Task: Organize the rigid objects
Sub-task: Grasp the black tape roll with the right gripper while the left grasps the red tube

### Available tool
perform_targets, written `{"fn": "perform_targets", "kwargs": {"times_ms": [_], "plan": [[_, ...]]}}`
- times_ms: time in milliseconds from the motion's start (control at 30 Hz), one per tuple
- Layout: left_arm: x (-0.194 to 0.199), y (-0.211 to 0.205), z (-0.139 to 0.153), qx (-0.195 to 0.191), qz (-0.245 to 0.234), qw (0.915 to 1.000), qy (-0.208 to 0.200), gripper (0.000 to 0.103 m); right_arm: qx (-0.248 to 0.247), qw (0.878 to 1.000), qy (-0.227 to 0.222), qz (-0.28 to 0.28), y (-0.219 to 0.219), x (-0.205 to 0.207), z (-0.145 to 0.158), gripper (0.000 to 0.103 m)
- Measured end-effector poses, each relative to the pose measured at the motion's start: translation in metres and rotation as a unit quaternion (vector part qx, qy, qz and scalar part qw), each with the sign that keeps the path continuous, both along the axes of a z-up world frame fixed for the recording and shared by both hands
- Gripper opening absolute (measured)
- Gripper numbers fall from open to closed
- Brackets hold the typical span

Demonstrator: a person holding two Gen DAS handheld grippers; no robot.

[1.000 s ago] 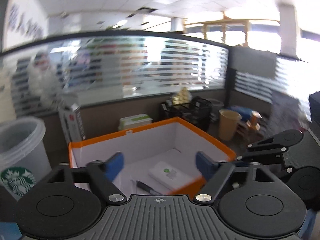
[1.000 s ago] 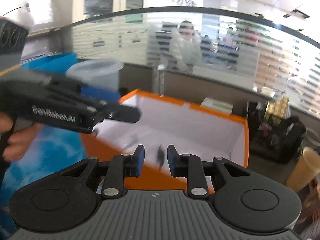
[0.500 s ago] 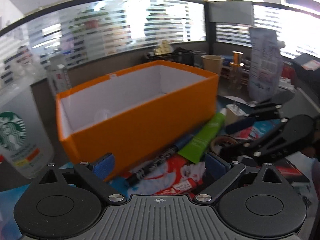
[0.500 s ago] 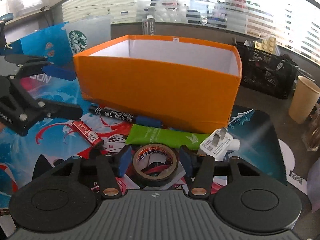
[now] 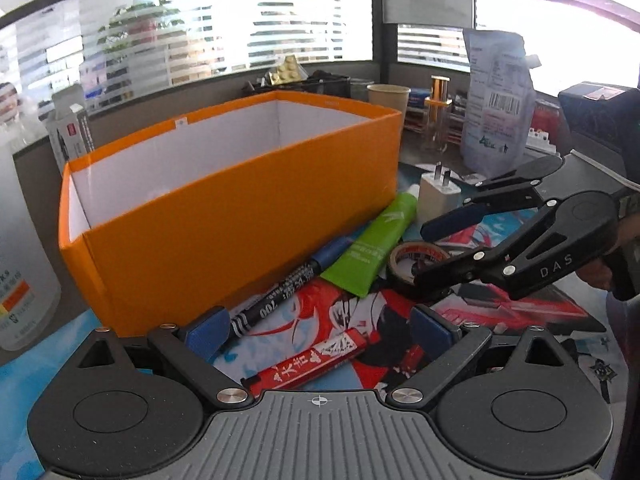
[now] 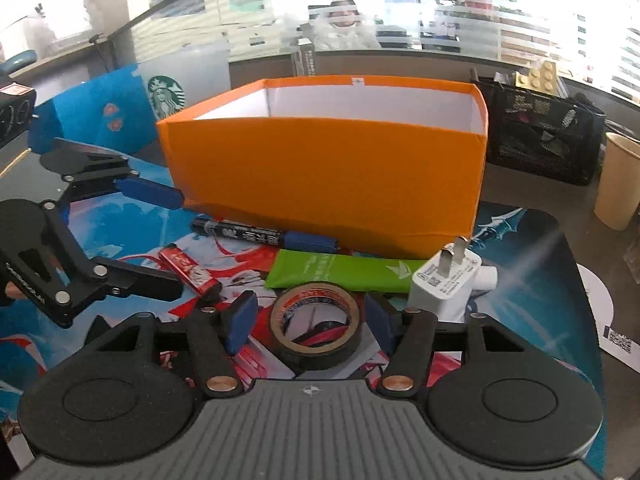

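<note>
"700" on the black marker (image 5: 280, 298), "DAS" on the right gripper (image 5: 430, 249) arm, Starbucks siren logo on the frosted plastic cup (image 6: 176, 80), barcode on the white pouch (image 5: 496, 100), QR code on the white charger plug (image 6: 446, 280).

Both wrist views look low and close at the orange box (image 5: 224, 216) (image 6: 324, 176).

a starbucks cup (image 6: 168, 92) stood behind the printed desk mat (image 6: 532, 280); a paper cup (image 6: 620, 180) stood beside a black mesh organizer (image 6: 540, 136).
</note>
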State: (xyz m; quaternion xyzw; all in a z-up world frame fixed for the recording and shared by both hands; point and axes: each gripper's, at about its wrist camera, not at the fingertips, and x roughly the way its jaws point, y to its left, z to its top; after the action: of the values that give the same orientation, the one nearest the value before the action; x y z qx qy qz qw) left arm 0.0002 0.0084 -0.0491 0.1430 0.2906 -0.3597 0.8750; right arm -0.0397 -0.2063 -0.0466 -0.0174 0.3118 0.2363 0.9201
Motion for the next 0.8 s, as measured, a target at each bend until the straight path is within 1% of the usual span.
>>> {"fn": "perform_targets", "kwargs": {"times_ms": [67,100,133,200,267,367,433,467,600,667,800], "plan": [[0.001,0.001,-0.002,0.001,-0.001,1.0,0.003,0.098,0.004,1.0,0.01,0.001,-0.001,0.002,-0.005,0.062],[0.001,0.002,-0.003,0.001,-0.003,1.0,0.004,0.098,0.006,1.0,0.015,0.005,-0.001,0.002,-0.006,0.068],[0.0,0.003,-0.003,0.0,-0.006,1.0,0.006,0.098,0.007,1.0,0.016,0.01,0.001,0.002,-0.008,0.076],[0.001,0.005,-0.005,-0.001,-0.012,0.9999,0.009,0.098,-0.001,1.0,0.01,0.012,0.004,0.0,-0.01,0.078],[0.002,0.005,-0.007,0.002,-0.011,0.9999,0.012,0.098,-0.012,1.0,0.006,0.011,0.007,0.0,-0.011,0.077],[0.003,0.007,-0.01,0.004,-0.012,0.9998,0.016,0.098,-0.025,1.0,-0.001,0.003,0.009,0.003,-0.011,0.068],[0.004,0.008,-0.011,0.001,-0.024,0.9995,0.02,0.098,-0.033,0.999,-0.007,-0.004,0.009,0.004,-0.011,0.054],[0.004,0.009,-0.012,-0.002,-0.031,0.9993,0.02,0.098,-0.035,0.999,-0.008,-0.005,0.009,0.004,-0.011,0.052],[0.001,0.01,-0.015,0.003,-0.046,0.9989,0.009,0.098,-0.043,0.999,-0.013,-0.004,0.011,0.003,-0.012,0.052],[-0.002,0.009,-0.017,0.009,-0.053,0.9985,0.0,0.098,-0.041,0.999,-0.015,-0.005,0.011,0.002,-0.013,0.052],[-0.005,0.002,-0.02,0.016,-0.07,0.9974,-0.004,0.098,-0.038,0.999,-0.018,-0.005,0.01,0.002,-0.014,0.053]]}}
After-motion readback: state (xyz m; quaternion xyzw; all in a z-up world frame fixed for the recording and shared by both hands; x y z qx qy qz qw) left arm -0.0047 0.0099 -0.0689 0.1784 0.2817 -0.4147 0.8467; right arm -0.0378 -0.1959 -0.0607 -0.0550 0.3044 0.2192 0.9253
